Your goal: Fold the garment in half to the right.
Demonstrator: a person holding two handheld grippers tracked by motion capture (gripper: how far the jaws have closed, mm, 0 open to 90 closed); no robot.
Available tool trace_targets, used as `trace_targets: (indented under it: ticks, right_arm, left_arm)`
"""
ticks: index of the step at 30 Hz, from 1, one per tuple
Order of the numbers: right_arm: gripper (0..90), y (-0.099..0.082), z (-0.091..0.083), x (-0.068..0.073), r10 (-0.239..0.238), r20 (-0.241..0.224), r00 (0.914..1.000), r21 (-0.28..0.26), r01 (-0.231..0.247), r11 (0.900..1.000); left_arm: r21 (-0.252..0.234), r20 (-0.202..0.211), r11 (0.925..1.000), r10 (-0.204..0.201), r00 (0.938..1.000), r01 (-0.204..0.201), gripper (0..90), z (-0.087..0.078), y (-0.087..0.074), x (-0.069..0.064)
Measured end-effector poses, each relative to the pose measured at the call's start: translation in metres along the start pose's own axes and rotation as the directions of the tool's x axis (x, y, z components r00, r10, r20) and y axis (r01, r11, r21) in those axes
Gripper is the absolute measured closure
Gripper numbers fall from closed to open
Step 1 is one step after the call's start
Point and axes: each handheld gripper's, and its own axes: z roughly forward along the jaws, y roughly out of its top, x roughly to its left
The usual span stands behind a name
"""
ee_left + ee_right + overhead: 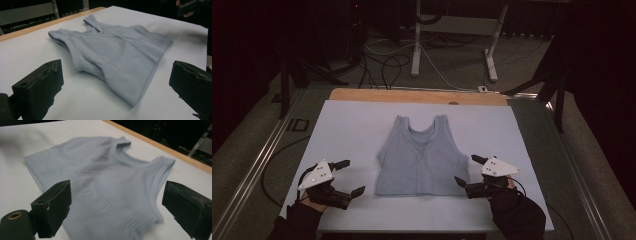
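A pale blue tank top [421, 159] is lying flat in the middle of the white table [352, 130], straps pointing to the far side. The left gripper [347, 177] is hovering near its near-left corner, jaws spread wide. The right gripper [468, 171] is sitting just beside the near-right corner, jaws likewise gaping, gripping nothing.

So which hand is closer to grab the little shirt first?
Probably the right gripper: its open jaws sit right at the shirt's bottom corner. The left gripper, also open, has bare table between it and the shirt.
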Motion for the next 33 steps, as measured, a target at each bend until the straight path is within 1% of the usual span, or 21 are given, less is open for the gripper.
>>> trace_targets:
  ticks: [1,2,3,4,6,7,9,13,14,16,17,18,21,23,24,25,27,29,31,33]
  right_arm:
    - [8.7,0.004,0.001,-0.001,-0.002,-0.005,1.0000,-0.006,0.002,1.0000]
    - [8.7,0.008,0.003,-0.002,-0.005,-0.012,0.9999,-0.008,0.005,1.0000]
    - [8.7,0.016,0.006,-0.003,-0.024,-0.012,0.9996,-0.015,0.024,0.9996]
    - [8.7,0.016,0.006,-0.003,-0.024,-0.012,0.9996,-0.015,0.024,0.9996]
    - [8.7,0.023,0.009,-0.005,-0.026,-0.019,0.9995,-0.028,0.025,0.9993]
    - [8.7,0.026,0.011,-0.006,-0.026,-0.016,0.9995,-0.029,0.026,0.9992]
    - [8.7,0.034,0.014,-0.008,-0.042,-0.015,0.9990,-0.038,0.041,0.9984]
    - [8.8,0.049,0.022,-0.014,-0.054,-0.014,0.9984,-0.055,0.053,0.9971]
    - [8.7,0.053,0.024,-0.015,-0.065,-0.013,0.9978,-0.056,0.064,0.9964]
    - [8.7,0.059,0.028,-0.017,-0.068,-0.014,0.9976,-0.061,0.067,0.9959]
    - [8.7,0.062,0.031,-0.019,-0.074,-0.015,0.9972,-0.064,0.073,0.9953]
    - [8.8,0.065,0.033,-0.020,-0.068,-0.017,0.9975,-0.068,0.067,0.9954]
    - [8.7,0.075,0.042,-0.023,-0.073,-0.026,0.9970,-0.081,0.071,0.9942]
    - [8.7,0.080,0.049,-0.024,-0.061,-0.037,0.9974,-0.090,0.058,0.9943]
    - [8.7,0.083,0.053,-0.026,-0.063,-0.041,0.9972,-0.094,0.059,0.9938]
    - [8.8,0.086,0.057,-0.026,-0.066,-0.042,0.9969,-0.093,0.062,0.9937]
    - [8.7,0.090,0.065,-0.027,-0.062,-0.053,0.9967,-0.099,0.057,0.9935]
    - [8.8,0.093,0.074,-0.027,-0.061,-0.057,0.9965,-0.102,0.055,0.9933]
    - [8.8,0.095,0.082,-0.025,-0.065,-0.068,0.9956,-0.100,0.058,0.9934]
    - [8.7,0.097,0.089,-0.023,-0.071,-0.075,0.9946,-0.099,0.063,0.9930]
  left_arm:
    - [0.003,0.003,1.0000,-0.003,1.0000,0.003,0.3,0.001,0.001,0.000]
    - [0.010,0.000,0.9999,0.003,1.0000,-0.003,0.3,0.002,0.002,-0.001]
    - [0.011,0.001,0.9999,0.005,1.0000,-0.005,0.3,0.002,0.002,-0.001]
    - [0.013,0.002,0.9999,0.006,1.0000,-0.006,0.3,0.003,0.003,-0.002]
    - [0.018,0.005,0.9998,0.004,1.0000,-0.004,0.3,0.005,0.005,-0.002]
    - [0.020,0.006,0.9998,0.006,1.0000,-0.006,0.3,0.006,0.006,-0.003]
    - [0.028,0.011,0.9995,0.012,0.9999,-0.012,0.3,0.008,0.008,-0.004]
    - [0.045,0.014,0.9989,0.012,0.9998,-0.013,0.3,0.013,0.013,-0.007]
    - [0.048,0.014,0.9987,0.017,0.9998,-0.018,0.3,0.013,0.014,-0.008]
    - [0.056,0.010,0.9982,0.023,0.9997,-0.023,0.3,0.016,0.016,-0.010]
    - [0.059,0.014,0.9981,0.016,0.9998,-0.016,0.3,0.017,0.017,-0.010]
    - [0.061,0.018,0.9980,0.014,0.9997,-0.015,0.3,0.018,0.018,-0.011]
    - [0.081,0.023,0.9967,0.008,0.9997,-0.010,0.3,0.022,0.021,-0.013]
    - [0.091,0.019,0.9959,0.000,0.9998,-0.001,0.3,0.025,0.022,-0.014]
    - [0.099,0.018,0.9951,-0.005,0.9998,0.003,0.3,0.026,0.023,-0.015]
    - [0.102,0.015,0.9948,0.003,0.9999,-0.005,0.3,0.028,0.023,-0.016]
    - [0.124,0.010,0.9922,0.013,0.9999,-0.015,0.3,0.030,0.024,-0.019]
    - [0.133,0.023,0.9911,0.008,0.9997,-0.011,0.3,0.033,0.024,-0.020]
    - [0.153,0.037,0.9881,0.010,0.9993,-0.015,0.3,0.037,0.023,-0.021]
    - [0.163,0.042,0.9867,-0.004,0.9991,-0.003,0.3,0.041,0.020,-0.021]
